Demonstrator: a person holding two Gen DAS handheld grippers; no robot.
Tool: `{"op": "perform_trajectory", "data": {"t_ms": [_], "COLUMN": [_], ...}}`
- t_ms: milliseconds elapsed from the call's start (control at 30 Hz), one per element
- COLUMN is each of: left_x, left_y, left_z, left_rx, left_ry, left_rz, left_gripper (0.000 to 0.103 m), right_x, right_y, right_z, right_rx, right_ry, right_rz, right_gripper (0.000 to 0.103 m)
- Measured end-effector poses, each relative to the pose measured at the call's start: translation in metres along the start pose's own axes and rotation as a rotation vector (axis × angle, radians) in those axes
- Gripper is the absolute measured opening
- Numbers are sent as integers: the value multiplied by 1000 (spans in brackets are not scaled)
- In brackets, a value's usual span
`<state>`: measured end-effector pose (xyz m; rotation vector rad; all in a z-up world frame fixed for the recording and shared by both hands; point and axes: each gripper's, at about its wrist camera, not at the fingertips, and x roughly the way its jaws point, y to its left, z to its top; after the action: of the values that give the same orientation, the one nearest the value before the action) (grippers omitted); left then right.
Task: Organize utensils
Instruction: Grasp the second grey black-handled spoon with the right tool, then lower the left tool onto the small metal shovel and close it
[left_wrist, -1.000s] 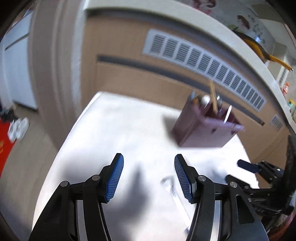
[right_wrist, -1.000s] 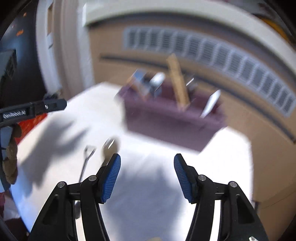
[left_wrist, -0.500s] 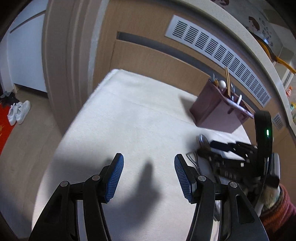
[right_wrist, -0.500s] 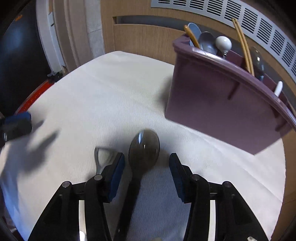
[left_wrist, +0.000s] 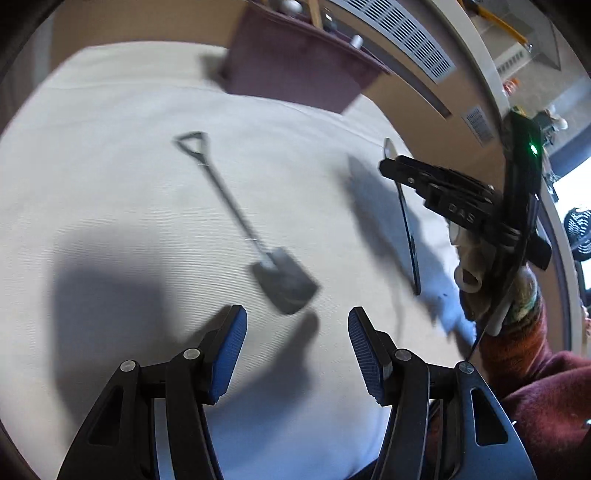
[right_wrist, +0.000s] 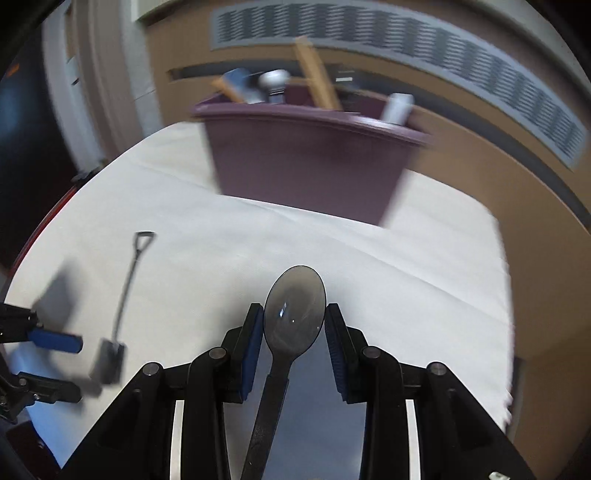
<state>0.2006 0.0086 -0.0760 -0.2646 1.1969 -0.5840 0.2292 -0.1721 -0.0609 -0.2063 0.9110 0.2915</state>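
White cloth covers the table (right_wrist: 406, 280), and the utensils of interest lie on it in both views.

Right wrist view: the right gripper (right_wrist: 294, 334) occupies the lower centre of the frame. Its jaws are closing, and the bowl of a dark spoon (right_wrist: 295, 308) sits between the blue pads, which stand right at the bowl's edges; firm contact cannot be confirmed. The spoon's handle runs down toward the bottom of the frame, between the gripper's arms. A purple utensil caddy (right_wrist: 306, 158) stands on the cloth in the upper centre, blurred, with wooden and metal handles protruding from its top. A small shovel-shaped spoon (right_wrist: 123, 295) lies at the left of the frame, loop handle toward the top and blade toward the bottom.

Left wrist view: the left gripper (left_wrist: 297, 349) is at the lower centre with its jaws wide apart and nothing between them. The blade of the shovel-shaped spoon lies just above the fingertips; contact cannot be judged through the blur. The right gripper and a maroon sleeve (left_wrist: 535, 387) occupy the right edge of the frame.
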Motion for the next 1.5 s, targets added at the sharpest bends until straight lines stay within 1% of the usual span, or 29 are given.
{"op": "perform_trajectory", "data": {"t_ms": [67, 100, 167, 267, 333, 367, 433, 533, 600, 633, 700, 800, 833, 867, 933, 1033, 1067, 1133, 1267, 1300, 1333, 1367, 1433, 1500], "left_x": [10, 14, 29, 49, 54, 53, 46, 28, 21, 19, 19, 30, 35, 35, 48, 64, 69, 67, 56, 53, 50, 46, 41, 39], "left_y": [-11, -15, -25, -38, -47, -49, -46, -21, -4, 1, -1, -27, -35, -37, -48, -59, -62, -61, -38, -30, -22, -14, -5, -3], "left_z": [12, 17, 31, 51, 65, 71, 80, 86, 85, 84, 78, 74, 74, 72, 73, 73, 74, 78, 93, 97, 99, 100, 97, 95], "left_rx": [7, 10, 6, 1, 20, 40, 76, 79, 80, 98, 190, 413, 465, 495, 563, 630, 645, 631, 528, 490, 443, 389, 316, 277], "left_ry": [-3, -2, 1, -5, 19, 15, -14, -100, -125, -124, -102, -49, -31, -17, 39, 77, 81, 56, -33, -42, -45, -46, -49, -61], "left_rz": [6, -6, -59, -107, -168, -182, -132, 11, 67, 94, 127, 201, 219, 224, 225, 289, 315, 333, 460, 466, 451, 414, 359, 349], "left_gripper": [58, 58, 58, 58, 58, 58, 58, 58, 58, 58, 58, 58, 58, 58, 58, 58, 60, 60, 60, 60, 60, 60, 60, 59], "right_x": [-11, -15, -23, -28, -25, -24, -22, -22, -20, -20, -17, -12, -12, -13, -18, -23, -24, -25, -26, -25, -25, -24, -23, -21], "right_y": [-16, -24, -38, -55, -60, -65, -69, -69, -69, -68, -66, -64, -63, -62, -59, -57, -58, -59, -63, -63, -63, -62, -62, -60], "right_z": [-11, -15, -23, -32, -34, -36, -40, -46, -48, -48, -47, -43, -41, -41, -40, -42, -42, -44, -44, -45, -45, -44, -44, -43], "right_rx": [36, 53, 95, 146, 167, 180, 196, 194, 190, 190, 189, 181, 178, 176, 169, 164, 163, 162, 173, 178, 180, 183, 188, 186], "right_ry": [-23, -32, -47, -53, -48, -42, -32, -27, -28, -28, -24, -15, -15, -17, -30, -40, -41, -43, -43, -43, -43, -42, -40, -40], "right_rz": [-26, -37, -49, -53, -61, -61, -53, -55, -49, -44, -32, -31, -31, -29, -27, -25, -27, -32, -33, -32, -30, -25, -14, -6], "right_gripper": [31, 31, 31, 31, 31, 31, 31, 31, 31, 31, 31, 31, 31, 31, 31, 31, 31, 31, 31, 31, 31, 31, 31, 31]}}
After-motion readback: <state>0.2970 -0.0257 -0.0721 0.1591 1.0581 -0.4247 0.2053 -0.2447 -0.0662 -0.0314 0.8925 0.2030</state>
